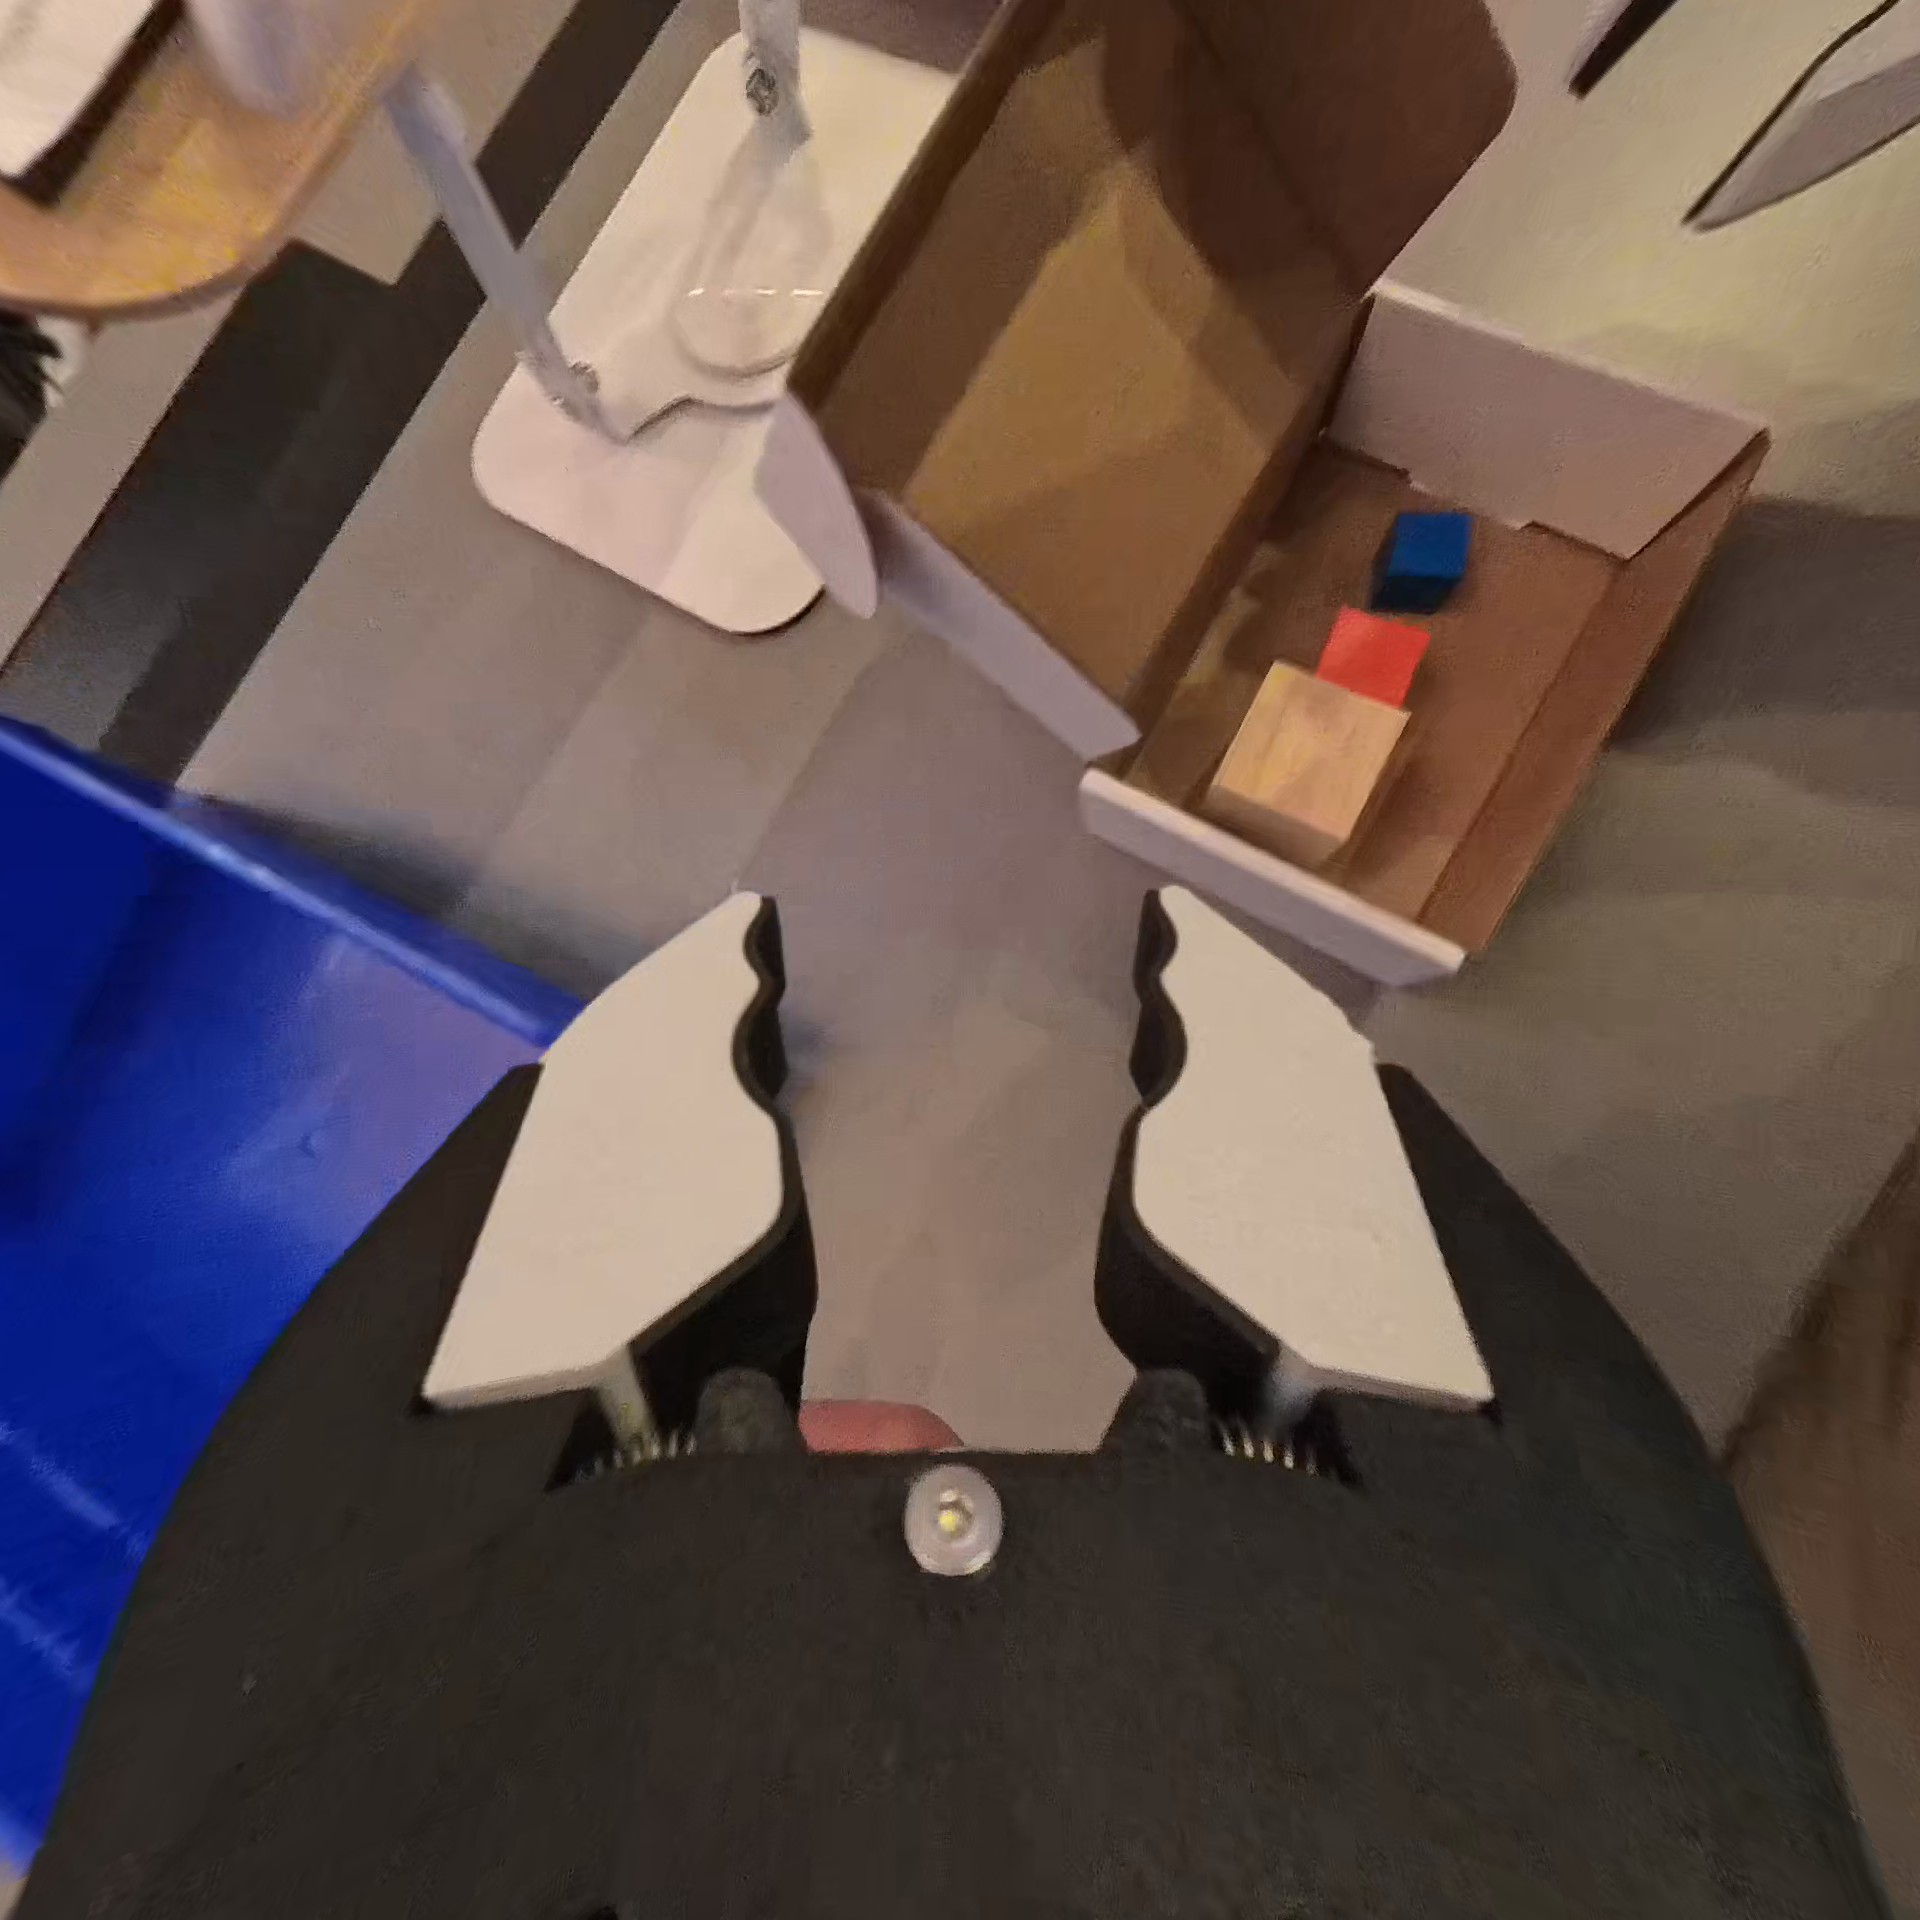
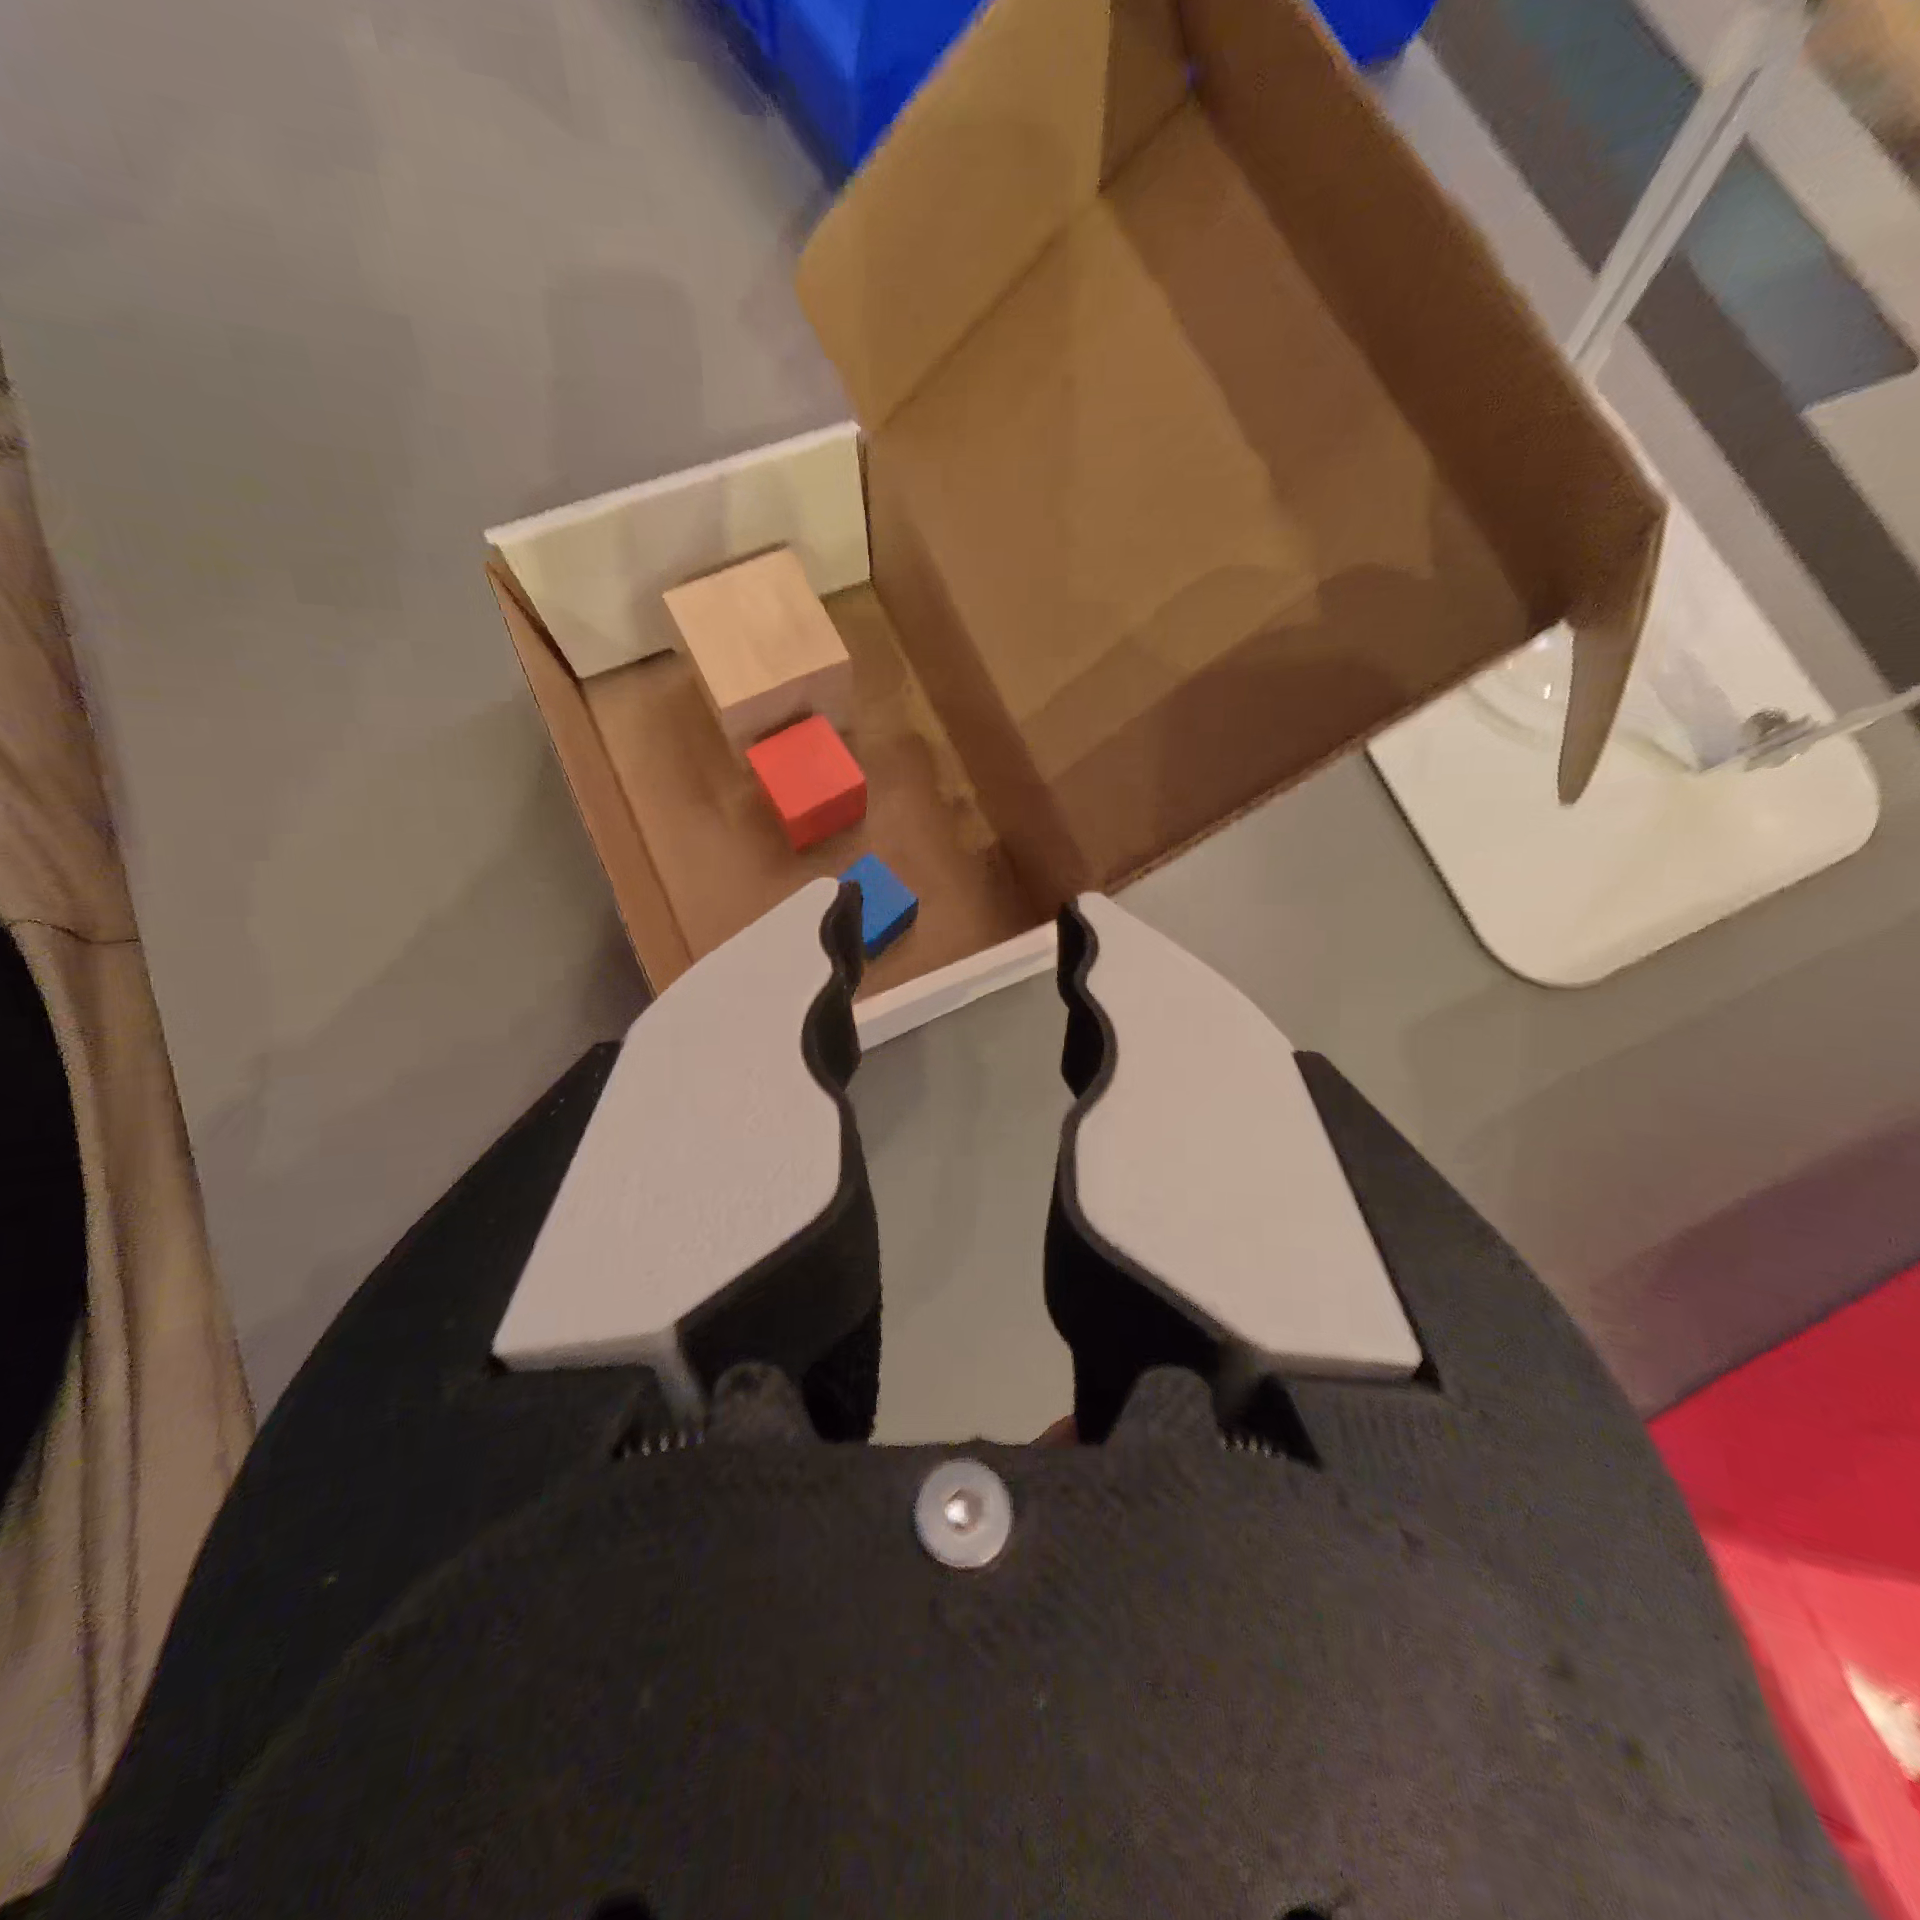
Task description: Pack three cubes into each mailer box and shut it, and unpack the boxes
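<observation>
An open mailer box lies on the grey table with its lid standing up. Inside it are a plain wooden cube, a red cube and a smaller blue cube. My left gripper is open and empty, over the table left of the box's near corner. My right gripper is open and empty, at the box's near wall, its left finger next to the blue cube.
A blue bin stands beside the left gripper. A white stand base with a clear glass part sits behind the box. A red bin is at the right, a wooden round surface at the far left. Spacing between my two grippers at the tips: around 20 cm. My right gripper's tips are some 9 cm from the smaller blue cube.
</observation>
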{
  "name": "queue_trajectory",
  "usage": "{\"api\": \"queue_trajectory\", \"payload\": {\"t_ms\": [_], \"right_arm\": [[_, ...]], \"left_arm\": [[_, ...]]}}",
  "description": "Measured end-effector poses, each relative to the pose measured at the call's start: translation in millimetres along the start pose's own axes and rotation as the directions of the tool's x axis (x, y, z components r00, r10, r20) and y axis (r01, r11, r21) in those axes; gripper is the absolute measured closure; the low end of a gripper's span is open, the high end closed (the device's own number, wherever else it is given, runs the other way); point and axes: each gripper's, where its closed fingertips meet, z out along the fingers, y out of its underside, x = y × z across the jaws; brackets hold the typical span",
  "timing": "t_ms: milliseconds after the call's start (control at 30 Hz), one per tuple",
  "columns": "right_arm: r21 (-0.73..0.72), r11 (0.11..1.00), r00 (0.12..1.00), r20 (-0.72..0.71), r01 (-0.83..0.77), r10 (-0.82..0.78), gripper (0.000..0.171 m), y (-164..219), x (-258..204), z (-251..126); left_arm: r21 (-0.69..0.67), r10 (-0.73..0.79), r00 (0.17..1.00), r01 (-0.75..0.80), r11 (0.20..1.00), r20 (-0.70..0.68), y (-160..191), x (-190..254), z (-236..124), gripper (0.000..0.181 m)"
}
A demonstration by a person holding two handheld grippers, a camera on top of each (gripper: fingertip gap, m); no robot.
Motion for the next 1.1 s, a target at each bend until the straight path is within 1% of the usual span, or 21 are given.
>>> {"api": "queue_trajectory", "payload": {"t_ms": [67, 133, 167, 200, 267, 333, 433, 467, 533, 600, 700, 833, 967, 1100], "right_arm": [[-0.008, 0.999, 0.999, 0.012, -0.042, 0.042, 0.136, 5, 1, 2], [-0.022, 0.996, 0.996, 0.017, -0.089, 0.089, 0.132, 9, 4, 4], [-0.036, 0.994, 0.994, 0.022, -0.105, 0.106, 0.129, 11, 5, 5], [-0.052, 0.992, 0.993, 0.021, -0.115, 0.116, 0.125, 13, 6, 5], [-0.054, 0.991, 0.993, 0.01, -0.12, 0.12, 0.118, 10, 8, 5], [-0.007, 0.99, 0.99, 0.029, -0.139, 0.14, 0.115, 1, 10, 7], [0.06, 0.978, 0.977, 0.098, -0.197, 0.191, 0.114, -14, 7, 13], [0.068, 0.977, 0.975, 0.107, -0.204, 0.196, 0.113, -16, 6, 15], [0.065, 0.98, 0.978, 0.102, -0.189, 0.182, 0.111, -17, 3, 17], [0.052, 0.985, 0.983, 0.1, -0.163, 0.157, 0.111, -16, -2, 17], [0.041, 0.992, 0.989, 0.087, -0.121, 0.117, 0.113, -11, -10, 17], [0.025, 0.991, 0.985, 0.116, -0.134, 0.13, 0.114, -3, -22, 16], [-0.04, 0.99, 0.978, 0.157, -0.135, 0.14, 0.112, 12, -35, 18], [-0.116, 0.985, 0.971, 0.189, -0.127, 0.147, 0.106, 25, -47, 20]], "left_arm": [[-0.01, -0.019, 0.999, 0.019, 1.0, -0.029, -2, 12, 23, 0.113], [0.033, -0.053, 0.995, 0.056, 0.998, -0.084, -10, 21, 37, 0.114], [0.024, -0.075, 0.992, 0.077, 0.997, -0.103, -10, 23, 41, 0.114], [0.024, -0.095, 0.988, 0.099, 0.995, -0.12, -13, 23, 42, 0.114], [0.079, -0.136, 0.985, 0.145, 0.986, -0.103, -26, 13, 40, 0.113], [0.13, -0.191, 0.965, 0.215, 0.968, -0.18, -42, 15, 36, 0.113], [0.091, -0.267, 0.917, 0.305, 0.948, -0.296, -48, 27, 43, 0.111], [0.097, -0.286, 0.904, 0.331, 0.939, -0.319, -50, 30, 45, 0.109], [0.124, -0.302, 0.898, 0.356, 0.926, -0.32, -53, 30, 46, 0.111], [0.162, -0.276, 0.912, 0.334, 0.928, -0.304, -53, 33, 43, 0.116], [0.226, -0.189, 0.951, 0.246, 0.943, -0.243, -49, 43, 38, 0.122], [0.269, -0.14, 0.963, 0.201, 0.942, -0.231, -40, 57, 31, 0.128], [0.224, -0.015, 0.973, 0.069, 0.972, -0.232, -15, 83, 32, 0.125], [0.188, 0.017, 0.963, 0.035, 0.981, -0.27, 4, 97, 33, 0.126]]}}
